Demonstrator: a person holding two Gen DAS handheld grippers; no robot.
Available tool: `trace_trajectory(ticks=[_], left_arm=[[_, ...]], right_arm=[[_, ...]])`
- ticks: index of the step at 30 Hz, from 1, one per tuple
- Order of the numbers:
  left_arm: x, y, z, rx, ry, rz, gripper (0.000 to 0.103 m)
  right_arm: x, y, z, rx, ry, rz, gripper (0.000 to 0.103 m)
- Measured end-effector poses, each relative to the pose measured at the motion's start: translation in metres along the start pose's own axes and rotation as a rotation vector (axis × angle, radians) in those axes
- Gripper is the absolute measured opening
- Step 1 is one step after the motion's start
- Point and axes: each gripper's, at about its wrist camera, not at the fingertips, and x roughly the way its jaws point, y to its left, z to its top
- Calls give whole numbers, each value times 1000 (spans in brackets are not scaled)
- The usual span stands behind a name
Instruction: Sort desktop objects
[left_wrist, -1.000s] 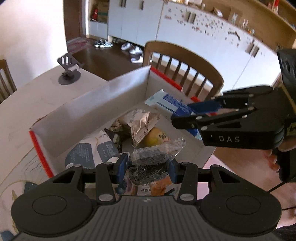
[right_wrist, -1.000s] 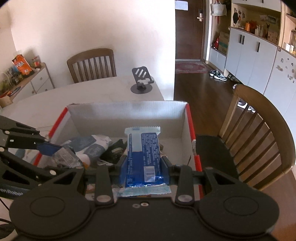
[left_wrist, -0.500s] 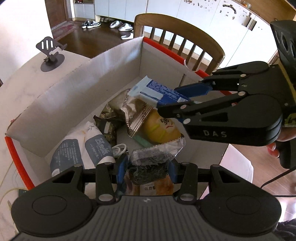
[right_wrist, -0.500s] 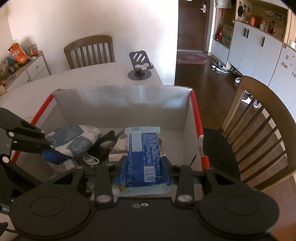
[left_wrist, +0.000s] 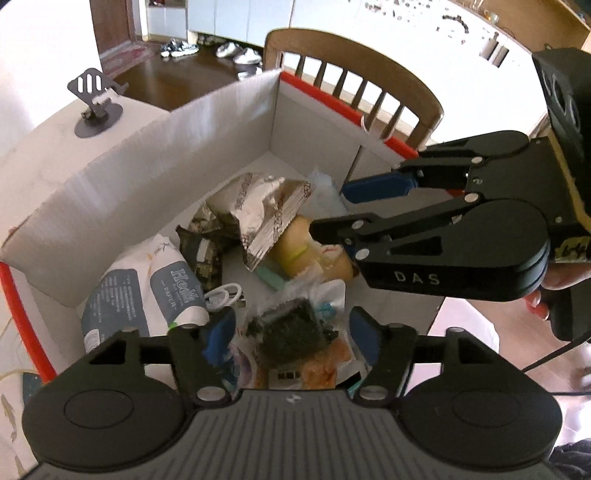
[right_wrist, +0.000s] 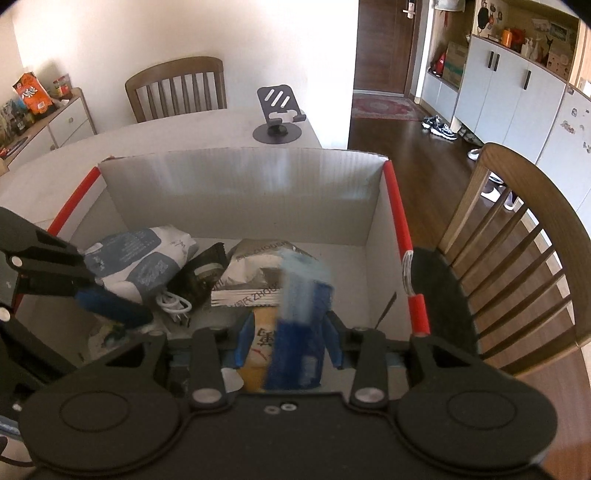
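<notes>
A white cardboard box (left_wrist: 147, 147) with red edges holds several packets. My left gripper (left_wrist: 291, 332) hangs low over its near side with its jaws opening. A clear packet of dark seaweed (left_wrist: 291, 328) lies loose between the blue pads, with a gap on each side. My right gripper (right_wrist: 290, 343) is also over the box (right_wrist: 240, 184), its jaws opening slightly. A blue snack packet (right_wrist: 299, 314) is blurred and tipping forward between them, with a gap showing at the left pad. In the left wrist view the right gripper (left_wrist: 332, 210) reaches in from the right.
In the box lie two grey-white tissue packs (left_wrist: 147, 288), a silver snack bag (left_wrist: 266, 210), a yellow packet (left_wrist: 306, 251) and a white cable (left_wrist: 221, 295). A phone stand (right_wrist: 279, 118) sits on the table beyond. A wooden chair (right_wrist: 517, 240) stands close beside the box.
Both grippers sank lower over the box. The left jaws spread wide and let go of the seaweed packet. The blue packet, held upright before, now tips forward between the right jaws.
</notes>
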Motion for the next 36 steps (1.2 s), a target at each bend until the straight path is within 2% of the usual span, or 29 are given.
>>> trace_trajectory(ticks=[9,20,25,36], left_arm=[[-19,1,-3,-41,-54,-13,70],[-54,11,-20,-110,-160,16,70],[-69,15,-37,-152,-204,33,70],[-98,20,-64,-243,-273,65,80]], right_arm=[[-12,-4,0,0,-16,-4,42],[-36,2,-2,-4,-41,37,43],[-52,10,-3,-10,-62,60,49],[-82,30,-9,3,-97,80,67]])
